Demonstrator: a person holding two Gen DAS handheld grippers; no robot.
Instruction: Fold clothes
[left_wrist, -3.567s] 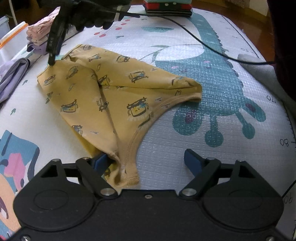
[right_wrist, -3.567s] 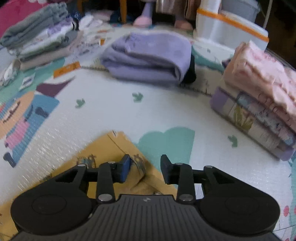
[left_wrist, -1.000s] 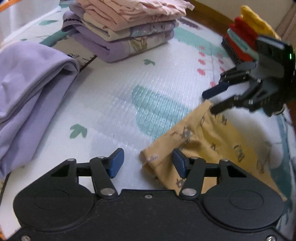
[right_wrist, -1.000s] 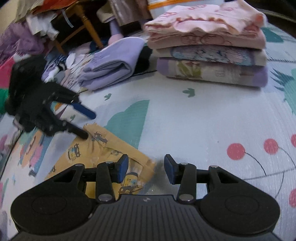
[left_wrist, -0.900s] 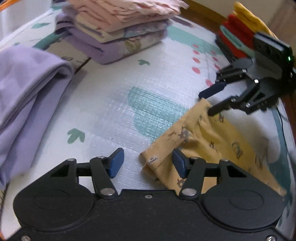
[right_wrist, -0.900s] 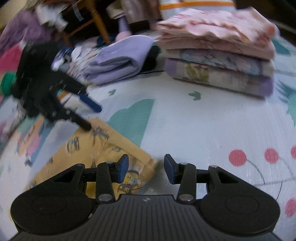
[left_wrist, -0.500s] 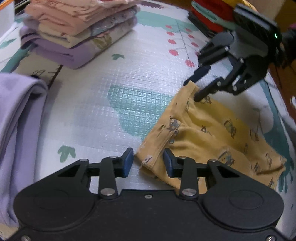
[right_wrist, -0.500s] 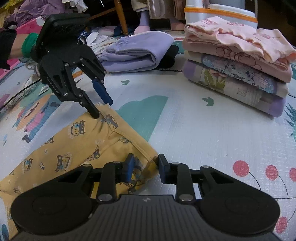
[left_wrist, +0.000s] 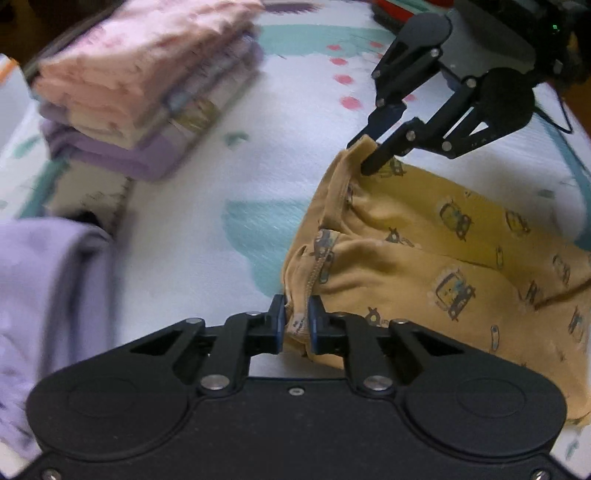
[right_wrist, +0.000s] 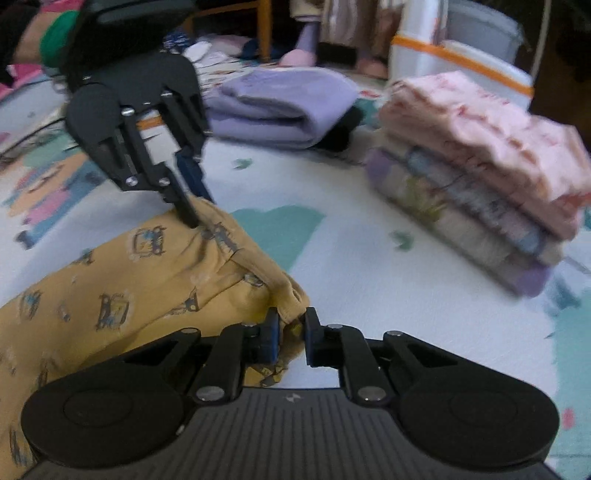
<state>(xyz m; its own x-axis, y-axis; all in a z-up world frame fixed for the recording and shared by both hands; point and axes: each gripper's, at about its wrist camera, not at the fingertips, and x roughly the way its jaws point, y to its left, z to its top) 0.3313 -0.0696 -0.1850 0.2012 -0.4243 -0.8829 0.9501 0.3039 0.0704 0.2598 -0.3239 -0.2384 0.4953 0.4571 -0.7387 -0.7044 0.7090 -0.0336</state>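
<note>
- Yellow soft cloth with little car pictures (left_wrist: 424, 258) lies on the white foam play mat with green and pink shapes (left_wrist: 207, 177), bunched up along one edge.
- The left gripper (left_wrist: 296, 321) has just been closing its jaws, and now its blue pads pinch the near corner of the yellow cloth's stitched edge.
- The right gripper (right_wrist: 290, 334) has also just been closing. A fold of the yellow cloth (right_wrist: 147, 280) sits between its pads, and they press on it.
- In the left wrist view, the right gripper (left_wrist: 367, 157) shows at the top right. Its dark tips hold the far corner of the same edge, and that corner stands up a bit off the mat.
- In the right wrist view, the left gripper (right_wrist: 195, 210) shows at the top left, with its tips on the other corner.
- So each gripper holds one end of the same edge, and the rest of the cloth lies flat on the play mat (right_wrist: 369, 280) behind them.
- A stack of folded pink and purple clothes (left_wrist: 140, 92) sits on the mat, well apart from the yellow cloth.
- A folded light purple cloth (right_wrist: 280, 107) lies near that stack (right_wrist: 491, 206).
- A white tub with an orange stripe (right_wrist: 458, 62) stands behind the stack.
- A person's green cuff (right_wrist: 55, 37) peeks out behind the left gripper.
- The pictures are a bit blurry at the sides.
</note>
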